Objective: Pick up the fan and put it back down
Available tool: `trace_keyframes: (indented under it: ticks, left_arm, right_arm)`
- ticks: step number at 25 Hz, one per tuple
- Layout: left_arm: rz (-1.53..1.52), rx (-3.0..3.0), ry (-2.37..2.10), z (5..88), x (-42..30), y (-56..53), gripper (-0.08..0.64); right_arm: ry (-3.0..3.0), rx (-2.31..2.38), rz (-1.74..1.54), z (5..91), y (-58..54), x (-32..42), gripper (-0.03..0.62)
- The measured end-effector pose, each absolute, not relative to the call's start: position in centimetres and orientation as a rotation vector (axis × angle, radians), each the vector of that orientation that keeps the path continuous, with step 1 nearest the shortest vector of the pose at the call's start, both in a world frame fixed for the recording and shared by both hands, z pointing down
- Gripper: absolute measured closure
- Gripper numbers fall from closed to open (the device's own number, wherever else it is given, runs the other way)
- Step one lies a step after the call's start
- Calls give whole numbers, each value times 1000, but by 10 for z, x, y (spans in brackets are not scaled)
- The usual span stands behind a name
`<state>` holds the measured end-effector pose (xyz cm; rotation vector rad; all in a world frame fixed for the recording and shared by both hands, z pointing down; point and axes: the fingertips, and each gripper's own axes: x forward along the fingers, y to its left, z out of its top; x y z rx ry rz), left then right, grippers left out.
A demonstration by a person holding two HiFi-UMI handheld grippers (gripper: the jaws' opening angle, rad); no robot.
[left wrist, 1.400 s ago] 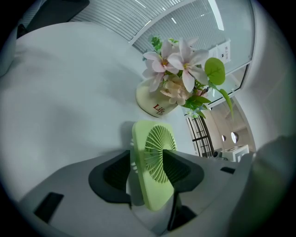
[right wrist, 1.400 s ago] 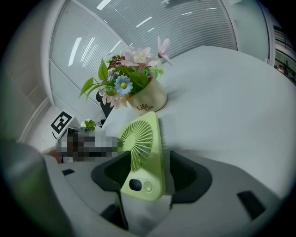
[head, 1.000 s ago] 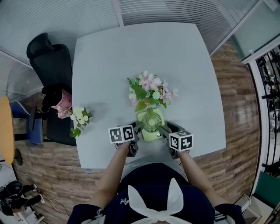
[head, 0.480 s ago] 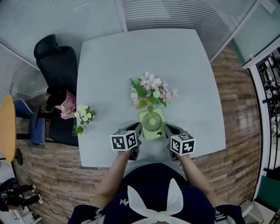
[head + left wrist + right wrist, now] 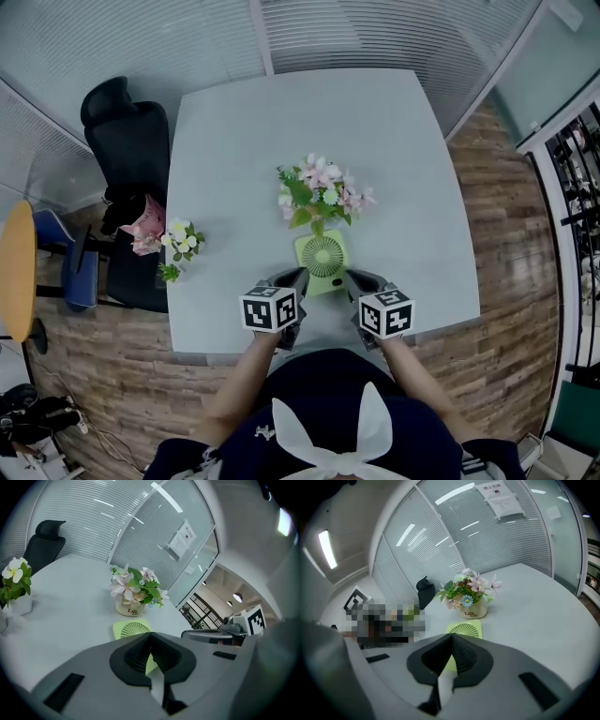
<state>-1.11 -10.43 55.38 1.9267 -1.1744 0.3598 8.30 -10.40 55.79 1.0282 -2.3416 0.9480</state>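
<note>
Green fan (image 5: 323, 255) lies flat on the pale tabletop (image 5: 234, 141), grille up, just in front of a flower pot (image 5: 317, 193). The left gripper (image 5: 292, 278) and right gripper (image 5: 354, 279) hover at its near corners. Both pairs of fingers have just closed completely, with nothing between them.

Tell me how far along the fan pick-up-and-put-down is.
Done: the fan rests on the table in front of the flower pot.
In hand: nothing. The left gripper and right gripper have just closed their jaws, empty, near the fan.
Left: seemingly nothing.
</note>
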Motion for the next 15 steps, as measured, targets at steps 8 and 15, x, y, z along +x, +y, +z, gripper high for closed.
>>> trace_keyframes:
  ticks: [8, 15]
  left_arm:
    - [371, 1988, -1203, 534, 0, -92, 538]
    - [334, 1991, -1218, 519, 3, -80, 538]
  right_arm:
    - [-2401, 1021, 898, 535, -97, 79, 589]
    - [-2411, 1032, 892, 527, -85, 82, 589]
